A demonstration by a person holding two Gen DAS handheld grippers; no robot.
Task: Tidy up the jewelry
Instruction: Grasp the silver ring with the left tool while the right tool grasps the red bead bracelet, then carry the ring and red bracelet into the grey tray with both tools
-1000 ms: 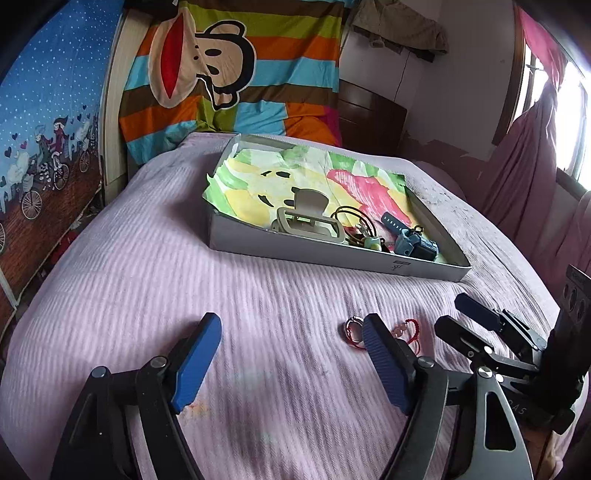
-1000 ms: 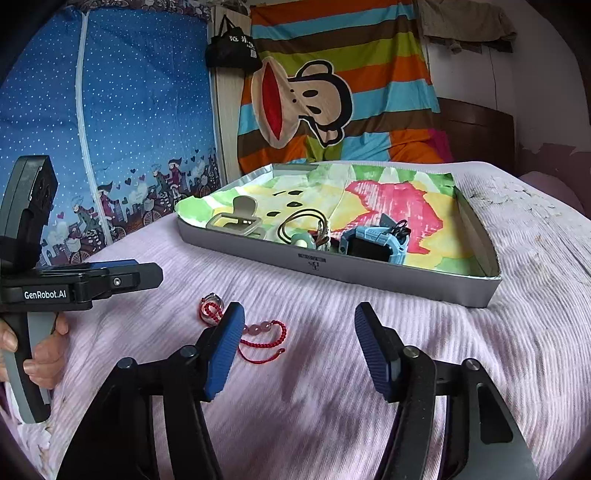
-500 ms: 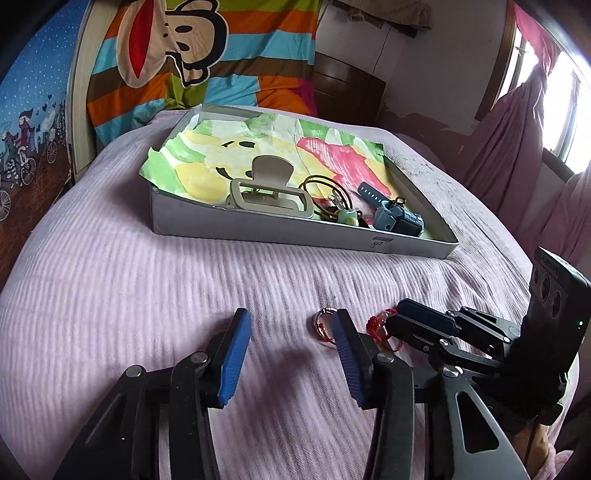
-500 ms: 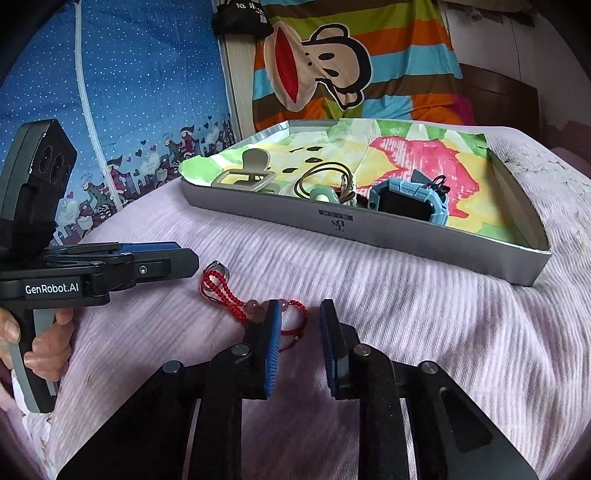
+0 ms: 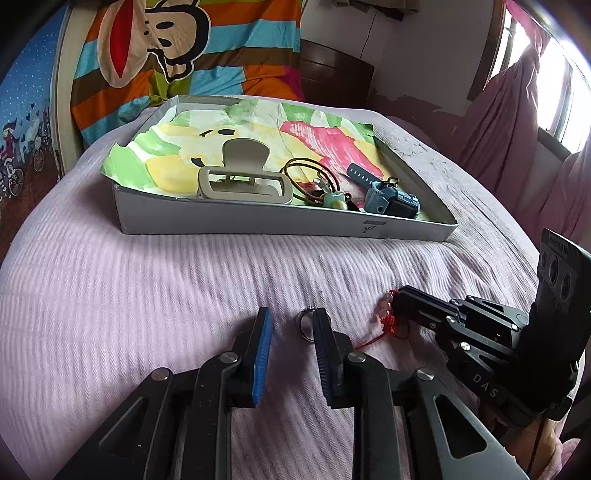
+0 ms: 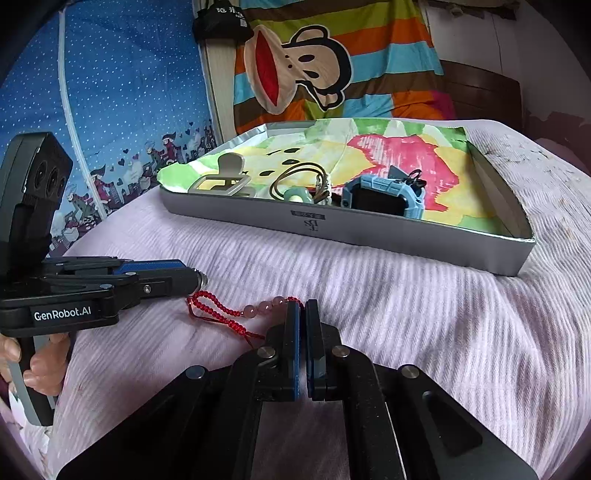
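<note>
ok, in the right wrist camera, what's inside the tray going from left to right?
Beige hair claw → brown hair tie → pale green charm → blue watch, all lying along the near side of the tray.

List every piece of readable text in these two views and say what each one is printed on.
"GenRobot.AI": white label on the side of the left gripper, right wrist view.
"DAS": raised letters on the body of the right gripper, left wrist view.
Small dark label with a logo under it on the front wall of the tray: too small to read.
White print on the black bag hanging on the wall: blurred, unreadable.
</note>
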